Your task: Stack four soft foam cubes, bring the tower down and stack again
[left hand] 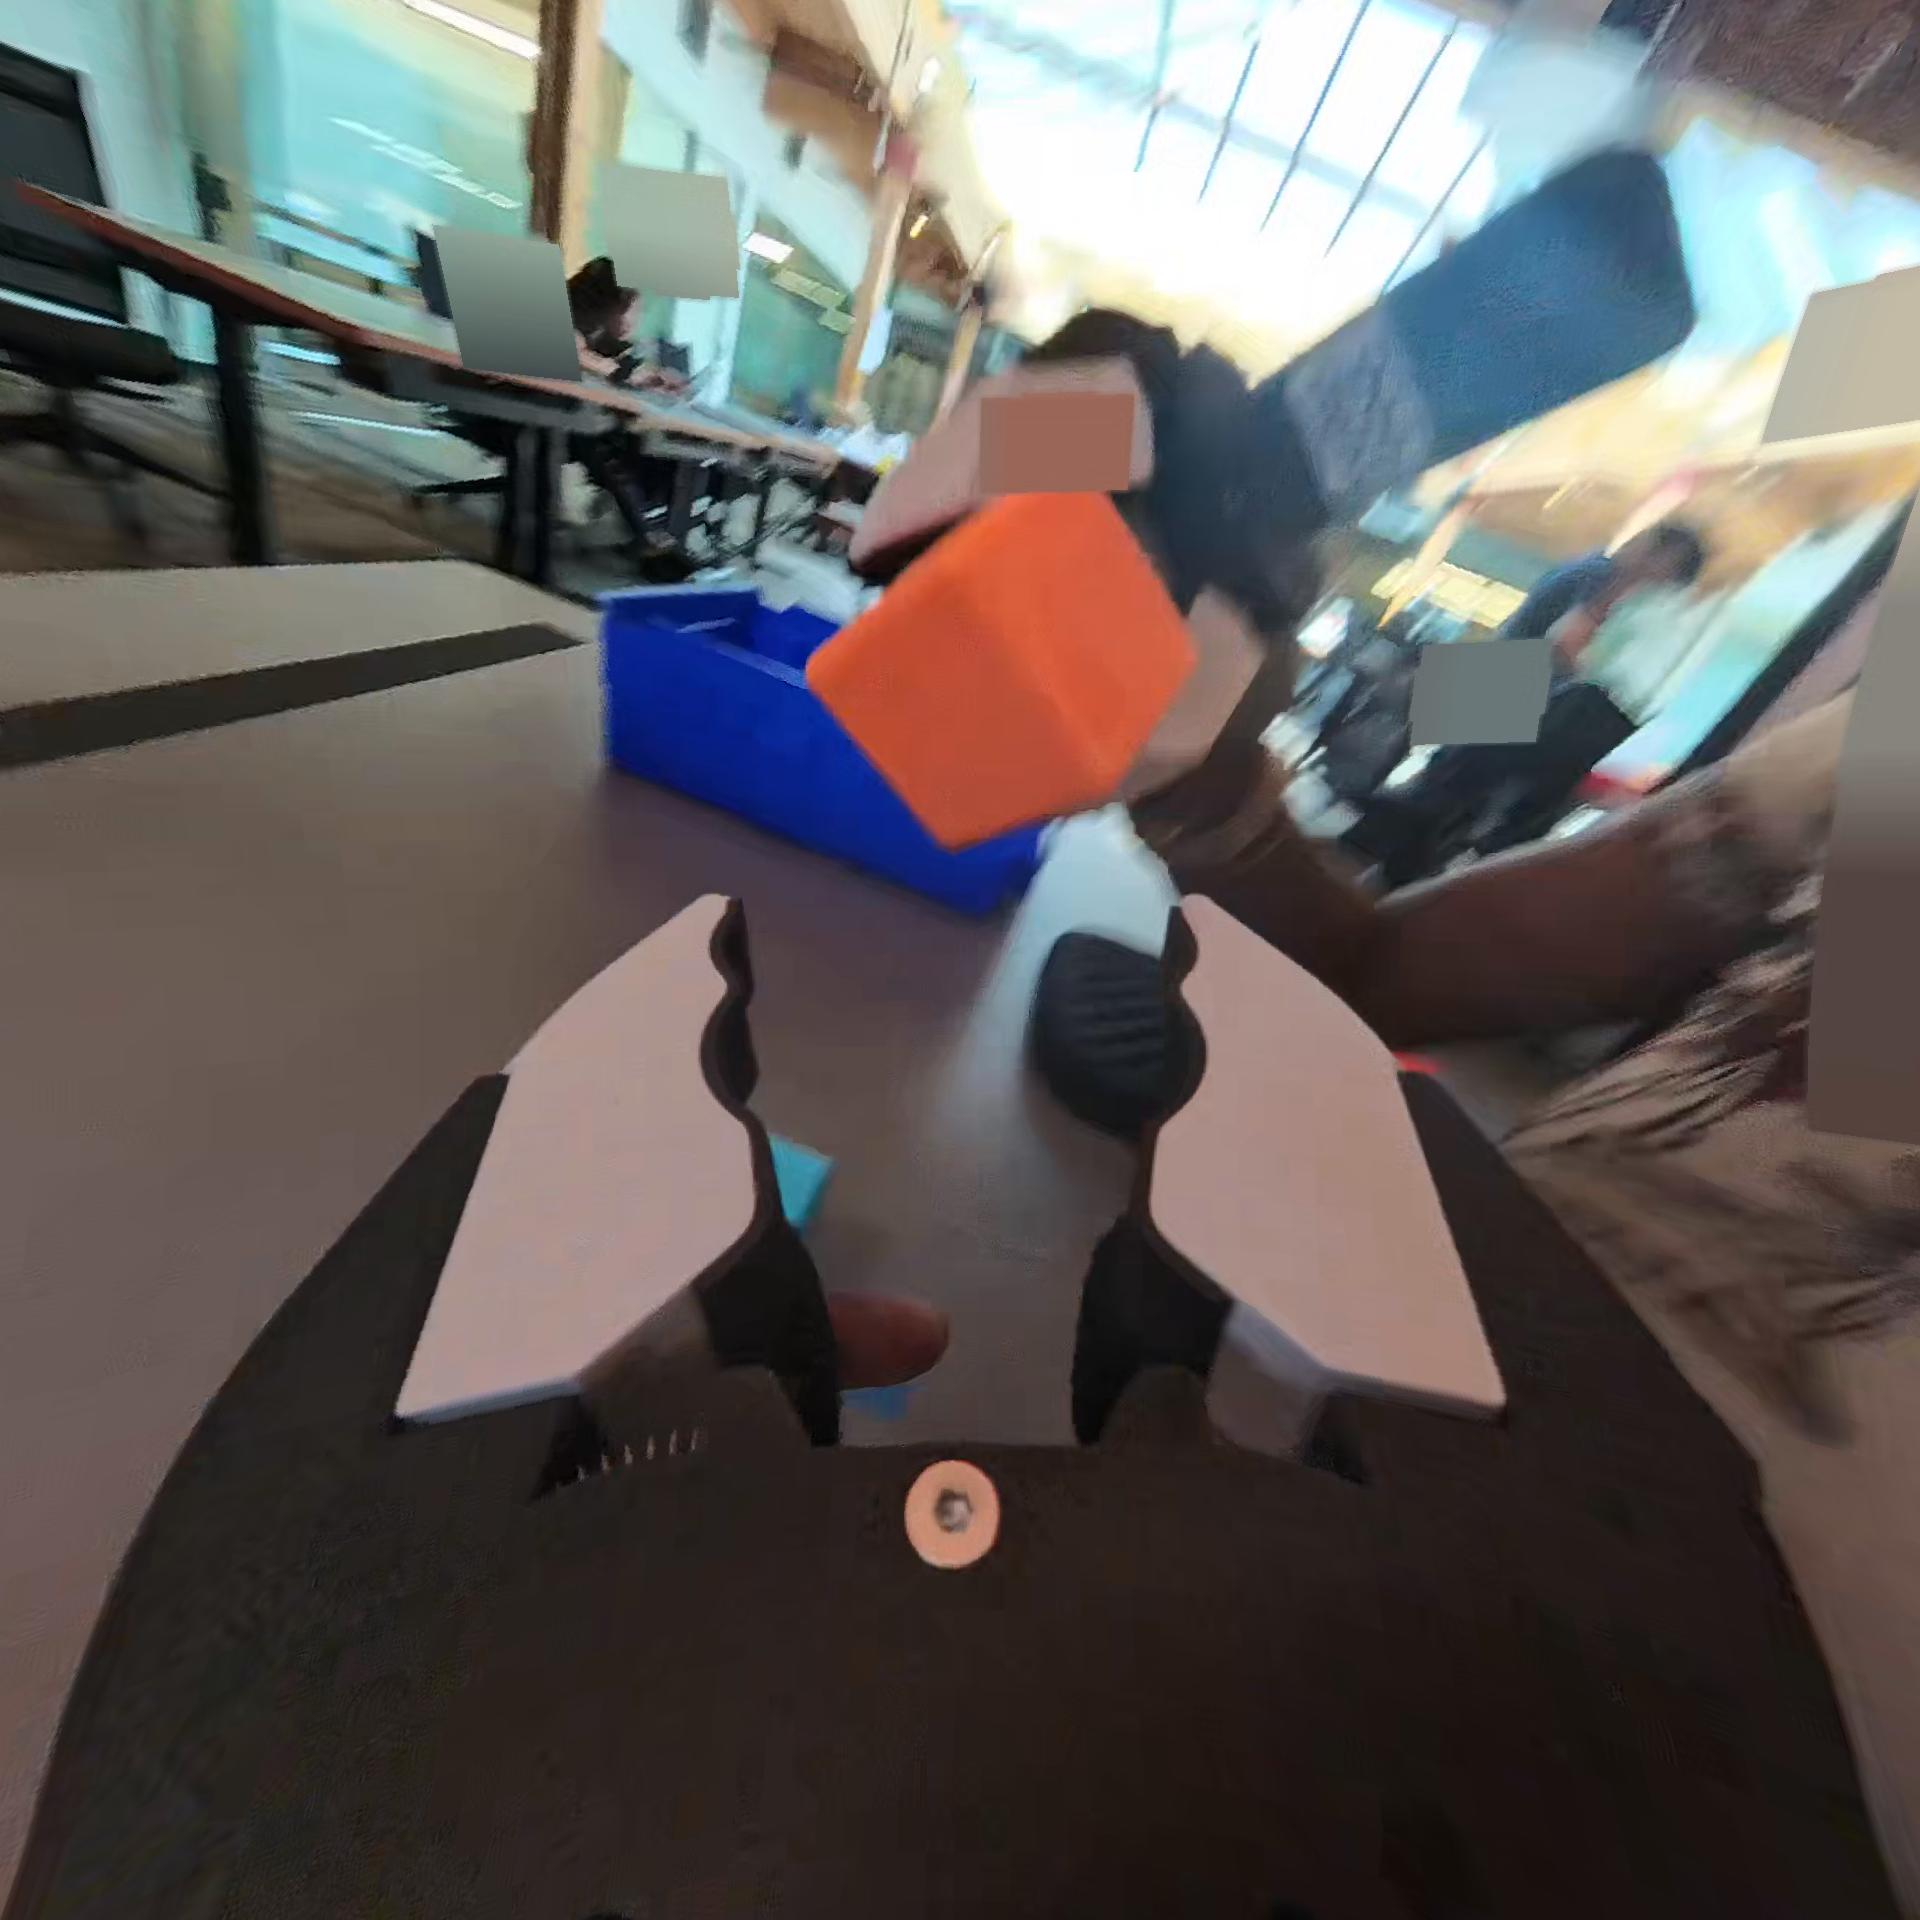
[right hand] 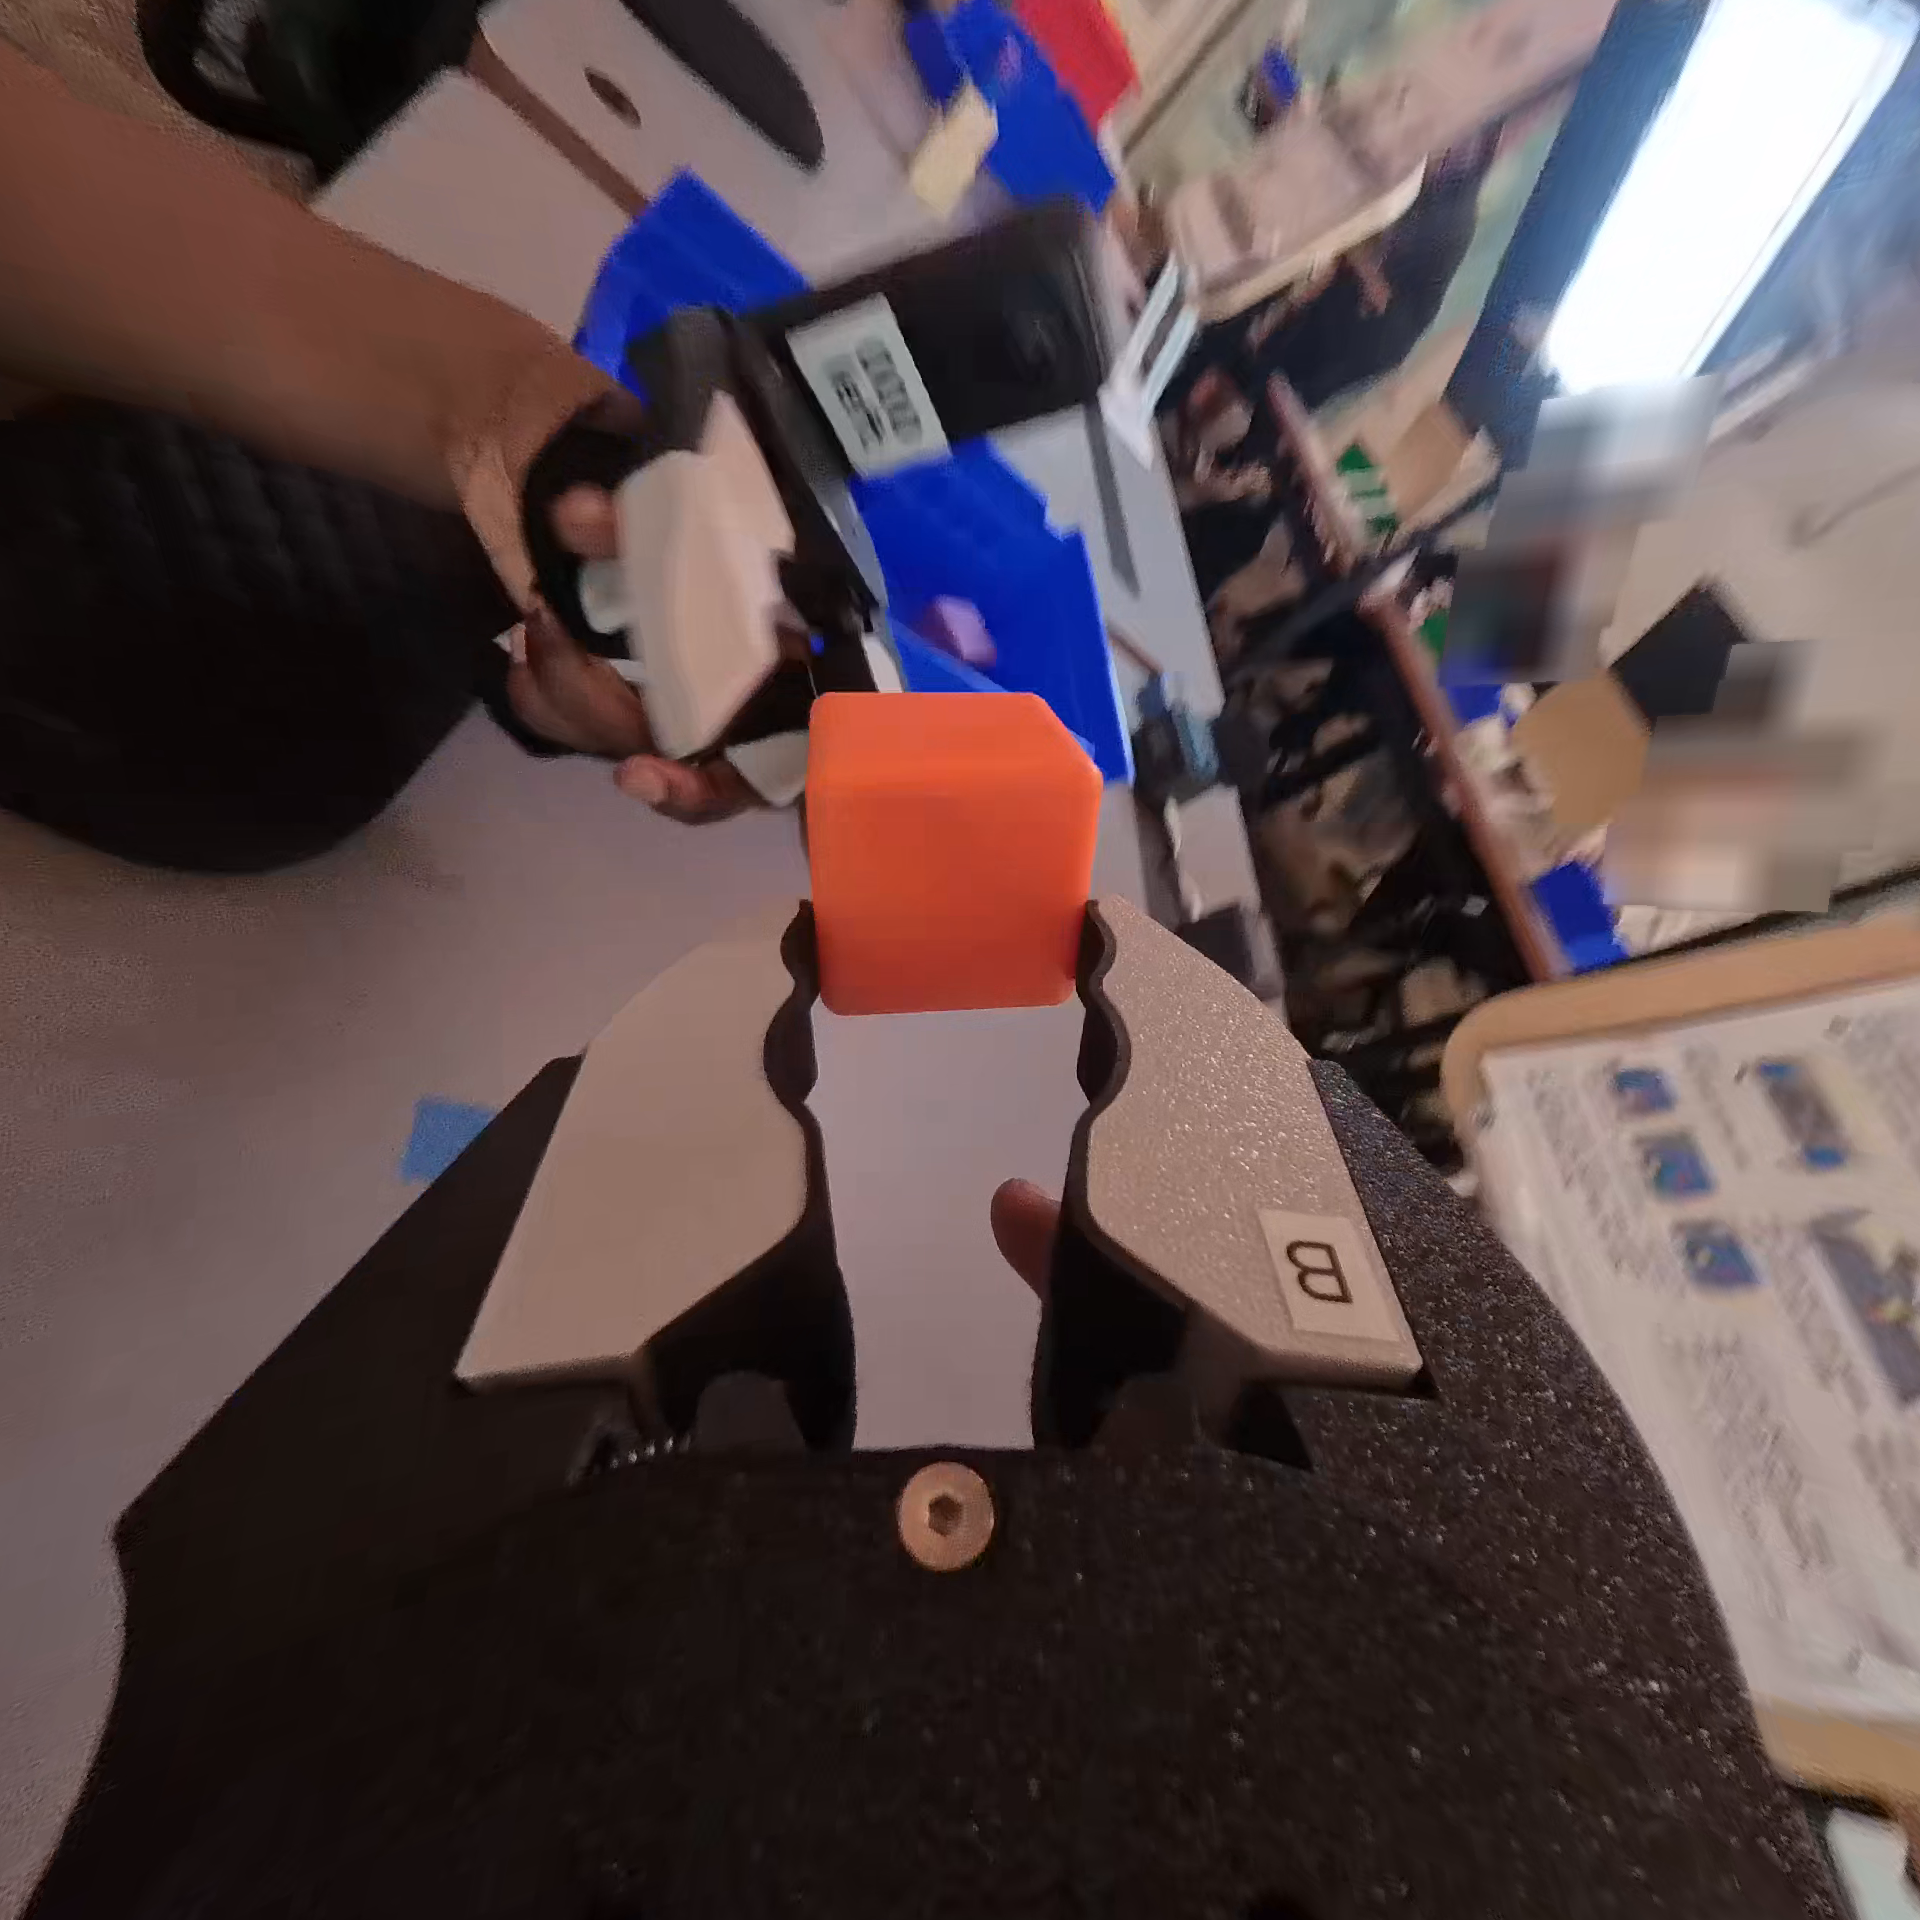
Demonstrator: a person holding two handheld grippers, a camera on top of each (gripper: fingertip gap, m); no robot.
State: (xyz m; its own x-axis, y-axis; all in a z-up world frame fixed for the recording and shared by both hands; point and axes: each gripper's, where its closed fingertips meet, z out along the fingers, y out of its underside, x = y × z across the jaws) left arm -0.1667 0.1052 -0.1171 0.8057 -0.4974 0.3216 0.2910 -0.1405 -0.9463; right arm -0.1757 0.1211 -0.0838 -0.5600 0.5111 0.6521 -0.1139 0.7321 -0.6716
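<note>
An orange foam cube (right hand: 951, 852) is pinched between the tips of my right gripper (right hand: 945, 940), which is shut on it and holds it in the air above the table. In the left wrist view the same cube (left hand: 997, 665) hangs tilted ahead and above, with one of the right gripper's fingers (left hand: 1117, 1029) below it. My left gripper (left hand: 956, 935) is open and empty, low over the table. It also shows in the right wrist view (right hand: 707, 582), held by a hand just behind and left of the cube. No other stacking cubes are clearly visible.
A blue bin (left hand: 727, 727) stands on the grey table (left hand: 312, 935) behind the cube. In the right wrist view, blue bins (right hand: 997, 561) hold a small purple thing (right hand: 961, 629). Blue tape (right hand: 442, 1138) marks the table. A printed sheet on a board (right hand: 1714, 1299) lies at right.
</note>
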